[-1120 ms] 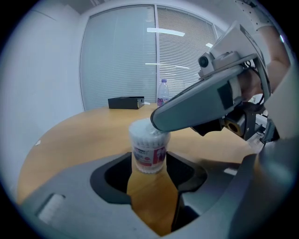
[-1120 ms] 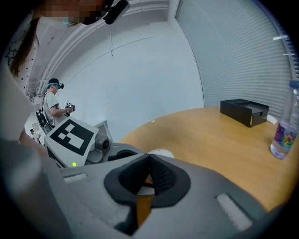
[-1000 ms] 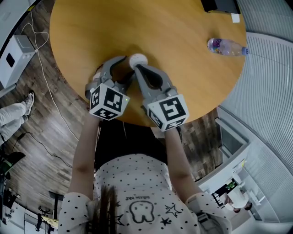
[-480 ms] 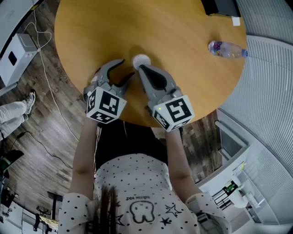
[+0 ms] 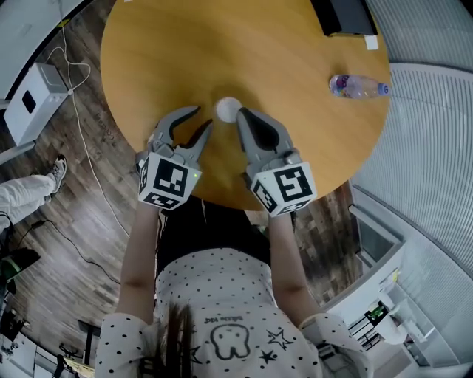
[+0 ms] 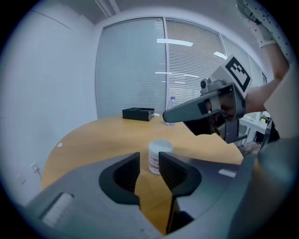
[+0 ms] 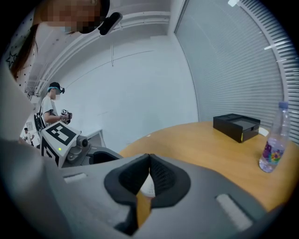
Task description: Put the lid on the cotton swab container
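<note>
**Item 1: small white cylindrical plastic cotton swab container** (image 5: 228, 109). It stands upright on the round, light-brown wooden table (image 5: 170, 52), toward the near half, and is free of both tools. Its flat white lid (image 6: 160, 145) appears to be already seated on top, with a printed label on the wall below.

Handling, as a judgement: light, stiff and smooth-sided, so it would probably skid or tip under a sideways nudge. The best hold is across the wall at mid-height, while the lid is best taken by its rim and pressed straight down.

**Item 2: left tool** (image 5: 199, 119). It is at 7 o'clock of the container, apart from it. The jaws have just been closing and now stand about half apart. Nothing is between them — the container shows through the gap from beyond the tips.

**Item 3: right tool** (image 5: 240, 113). It is at 4 o'clock of the container, with its tip just beside it. Whether the tip touches the container cannot be told. The jaws are clenched together on nothing.

**Item 4: clear plastic water bottle with a colourful label** (image 5: 357, 86). It lies on its side at 2 o'clock of the container, well apart, near the table edge.

**Item 5: flat black rectangular box** (image 5: 344, 15). It is at 1 o'clock, at the far edge.
</note>
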### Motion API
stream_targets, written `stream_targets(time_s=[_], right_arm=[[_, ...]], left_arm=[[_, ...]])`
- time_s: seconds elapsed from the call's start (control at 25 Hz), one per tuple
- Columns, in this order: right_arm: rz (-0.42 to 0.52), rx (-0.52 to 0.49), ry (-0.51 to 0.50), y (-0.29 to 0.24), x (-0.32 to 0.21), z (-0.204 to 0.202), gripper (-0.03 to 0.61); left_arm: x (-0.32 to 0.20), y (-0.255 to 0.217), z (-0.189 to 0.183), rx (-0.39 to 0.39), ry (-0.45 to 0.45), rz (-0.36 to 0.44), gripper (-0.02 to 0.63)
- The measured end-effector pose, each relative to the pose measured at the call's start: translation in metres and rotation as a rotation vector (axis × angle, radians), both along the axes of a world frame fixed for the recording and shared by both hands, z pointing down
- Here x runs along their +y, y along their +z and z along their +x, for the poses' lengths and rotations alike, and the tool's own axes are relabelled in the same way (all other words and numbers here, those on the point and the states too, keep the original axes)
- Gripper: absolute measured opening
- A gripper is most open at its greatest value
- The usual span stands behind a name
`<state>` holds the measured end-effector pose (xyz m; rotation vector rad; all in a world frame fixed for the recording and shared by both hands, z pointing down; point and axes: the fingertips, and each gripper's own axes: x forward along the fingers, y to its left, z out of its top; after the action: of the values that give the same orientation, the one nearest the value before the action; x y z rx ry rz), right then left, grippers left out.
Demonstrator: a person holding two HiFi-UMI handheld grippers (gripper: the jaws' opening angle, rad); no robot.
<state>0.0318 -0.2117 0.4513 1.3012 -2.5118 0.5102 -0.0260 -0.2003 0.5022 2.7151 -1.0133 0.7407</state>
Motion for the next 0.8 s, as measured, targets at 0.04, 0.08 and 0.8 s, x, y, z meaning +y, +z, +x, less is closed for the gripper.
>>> stream_targets(time_s=[0.04, 0.08, 0.8], right_arm=[[0.009, -0.002, 0.002, -0.005, 0.0, -0.001, 0.005], [0.019, -0.003, 0.005, -0.01, 0.0, -0.001, 0.005], [0.22, 0.003, 0.104, -0.125, 0.007, 0.018, 0.003]], left_arm=[[-0.001, -0.006, -0.002, 0.005, -0.005, 0.009, 0.132], [-0.002, -0.012, -0.003, 0.007, -0.011, 0.018, 0.124], [-0.015, -0.144, -0.039, 0.172, -0.216, 0.205, 0.011]])
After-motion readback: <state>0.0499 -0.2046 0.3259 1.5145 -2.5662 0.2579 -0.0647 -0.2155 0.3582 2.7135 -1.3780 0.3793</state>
